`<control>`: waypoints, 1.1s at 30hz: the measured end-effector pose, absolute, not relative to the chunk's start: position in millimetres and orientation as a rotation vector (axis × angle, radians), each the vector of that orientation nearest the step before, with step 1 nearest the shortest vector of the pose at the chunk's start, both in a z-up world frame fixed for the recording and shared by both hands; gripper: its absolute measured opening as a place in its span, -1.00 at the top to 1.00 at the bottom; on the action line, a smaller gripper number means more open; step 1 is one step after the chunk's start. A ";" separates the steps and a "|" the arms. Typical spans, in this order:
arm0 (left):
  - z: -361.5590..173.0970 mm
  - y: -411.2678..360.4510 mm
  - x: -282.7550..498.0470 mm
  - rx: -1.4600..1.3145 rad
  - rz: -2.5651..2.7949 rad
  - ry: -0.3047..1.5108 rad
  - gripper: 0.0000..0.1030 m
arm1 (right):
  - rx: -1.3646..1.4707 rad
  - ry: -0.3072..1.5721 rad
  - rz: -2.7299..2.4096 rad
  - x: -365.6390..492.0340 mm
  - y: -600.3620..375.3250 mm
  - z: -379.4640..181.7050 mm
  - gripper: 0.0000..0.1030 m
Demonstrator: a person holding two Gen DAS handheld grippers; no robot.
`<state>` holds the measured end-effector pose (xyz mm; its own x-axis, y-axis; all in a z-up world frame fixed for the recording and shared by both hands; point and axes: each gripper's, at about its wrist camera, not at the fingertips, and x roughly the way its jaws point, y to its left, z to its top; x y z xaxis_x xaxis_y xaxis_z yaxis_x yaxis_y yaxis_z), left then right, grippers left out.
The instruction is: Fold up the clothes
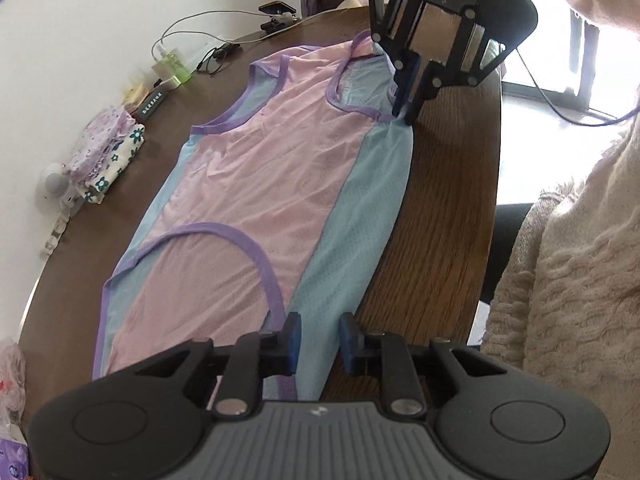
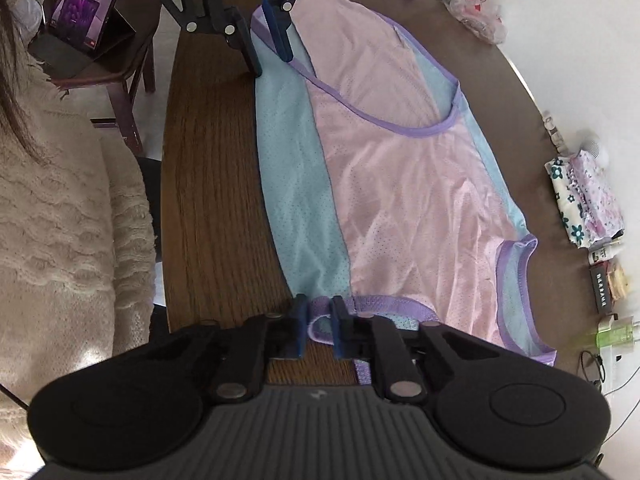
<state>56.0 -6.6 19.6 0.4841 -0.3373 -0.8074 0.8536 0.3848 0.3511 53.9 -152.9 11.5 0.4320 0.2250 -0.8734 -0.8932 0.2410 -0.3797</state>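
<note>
A pink and light-blue sleeveless mesh top point(image 1: 260, 184) with purple trim lies flat along the brown wooden table point(image 1: 448, 200); it also shows in the right wrist view point(image 2: 400, 184). My left gripper point(image 1: 319, 334) is open, its fingers straddling the blue side panel at the hem corner; it shows in the right wrist view point(image 2: 272, 54). My right gripper point(image 2: 320, 320) is open with the purple armhole trim between its fingers at the near edge; it shows in the left wrist view point(image 1: 405, 114), fingertips down on the cloth.
Folded floral cloths point(image 1: 106, 156) lie by the wall with a dark box point(image 1: 154, 100), a green-and-white charger point(image 1: 172, 66), cables and a phone point(image 1: 278, 9). Plastic bags point(image 2: 474, 8) lie at the far end. A tablet point(image 2: 86, 4) stands on a chair. My knitted sweater point(image 1: 568, 280) borders the table.
</note>
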 end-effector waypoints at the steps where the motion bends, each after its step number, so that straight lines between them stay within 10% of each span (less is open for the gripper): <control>1: 22.4 -8.4 57.5 0.824 -0.859 0.706 0.59 | -1.042 0.788 0.888 53.7 -152.9 11.9 0.90; 13: 19.8 -71.8 52.0 0.720 -0.903 0.590 0.31 | -0.775 0.769 0.847 74.0 -176.8 38.6 0.91; 16: 12.2 -82.5 55.3 0.773 -0.864 0.577 0.47 | -0.740 0.758 0.849 73.9 -182.1 41.4 0.91; 18: 10.4 -83.9 58.1 0.776 -0.856 0.590 0.99 | -0.735 0.752 0.853 71.4 -183.6 40.7 0.91; 27: 17.6 -79.8 59.6 0.707 -0.880 0.604 1.00 | -0.857 0.662 0.867 42.4 -166.6 19.9 0.35; 30: 17.2 -78.4 57.8 0.698 -0.885 0.606 1.00 | -0.905 0.661 0.848 41.6 -162.2 14.3 0.37; 33: 14.9 -72.9 53.5 0.698 -0.862 0.608 0.92 | -0.902 0.702 0.831 47.9 -167.6 11.2 0.90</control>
